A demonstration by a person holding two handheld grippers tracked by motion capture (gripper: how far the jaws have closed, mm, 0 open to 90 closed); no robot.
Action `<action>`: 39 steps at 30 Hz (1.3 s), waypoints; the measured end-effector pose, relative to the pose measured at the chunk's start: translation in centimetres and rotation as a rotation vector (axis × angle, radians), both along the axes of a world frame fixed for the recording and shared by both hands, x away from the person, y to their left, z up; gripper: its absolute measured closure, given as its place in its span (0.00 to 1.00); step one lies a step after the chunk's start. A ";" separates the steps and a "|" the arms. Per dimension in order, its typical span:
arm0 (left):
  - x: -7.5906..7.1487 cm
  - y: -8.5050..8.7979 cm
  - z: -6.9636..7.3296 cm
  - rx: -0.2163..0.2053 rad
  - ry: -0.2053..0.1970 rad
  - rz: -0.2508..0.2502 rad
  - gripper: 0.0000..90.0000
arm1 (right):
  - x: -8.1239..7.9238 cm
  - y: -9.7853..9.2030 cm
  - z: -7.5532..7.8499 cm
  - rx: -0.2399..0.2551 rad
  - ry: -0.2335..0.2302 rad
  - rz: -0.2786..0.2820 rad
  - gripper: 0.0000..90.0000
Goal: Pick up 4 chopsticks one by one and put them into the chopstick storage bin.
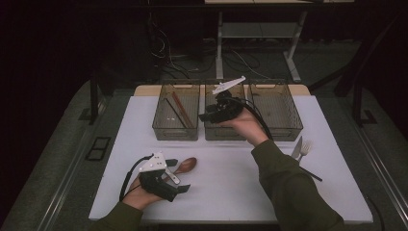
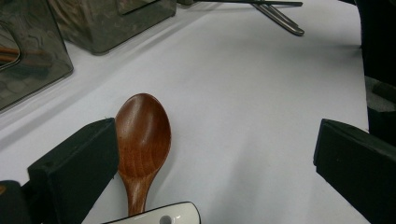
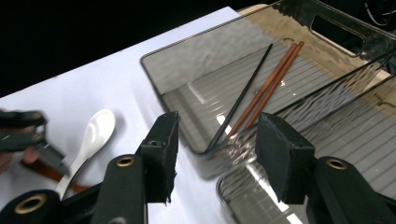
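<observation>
Lying beside the wide-open left gripper [image 2: 215, 154]'s jaw, unheld: wooden spoon [image 2: 142, 140].

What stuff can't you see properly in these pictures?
- Wooden spoon: handle end cut off by the bottom edge and the white spoon in the left gripper view.
- Middle bin: inside hidden by the right gripper, high view.
- Fork: too small and dim, high view.

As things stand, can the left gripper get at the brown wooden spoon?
Probably yes: the left gripper stands open with the brown wooden spoon beside one jaw; a white ceramic spoon lies over its handle.
</observation>
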State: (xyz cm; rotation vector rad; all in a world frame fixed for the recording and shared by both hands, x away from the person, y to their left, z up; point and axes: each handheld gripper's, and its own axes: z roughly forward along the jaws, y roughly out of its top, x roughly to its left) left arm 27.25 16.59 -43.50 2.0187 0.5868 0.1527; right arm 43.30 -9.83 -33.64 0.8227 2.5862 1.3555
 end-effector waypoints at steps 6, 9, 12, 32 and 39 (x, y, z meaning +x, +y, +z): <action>0.0 -0.1 0.0 0.003 0.002 0.001 0.00 | -1.2 -2.1 0.1 0.009 -0.001 0.004 0.48; 0.0 -0.1 -0.1 0.000 0.000 0.003 0.00 | -1.9 -3.3 0.1 0.014 -0.007 0.001 0.47; 0.0 0.0 0.0 0.006 0.001 0.002 0.00 | -2.6 -4.6 -0.1 0.018 0.003 0.000 0.44; 0.2 0.0 -0.1 -0.009 0.018 0.027 0.00 | -6.9 -12.9 -2.7 -0.021 -0.001 -0.037 0.42; 0.3 -0.1 -0.2 0.005 0.032 0.033 0.00 | -8.0 -15.4 -3.7 -0.060 0.007 -0.074 0.43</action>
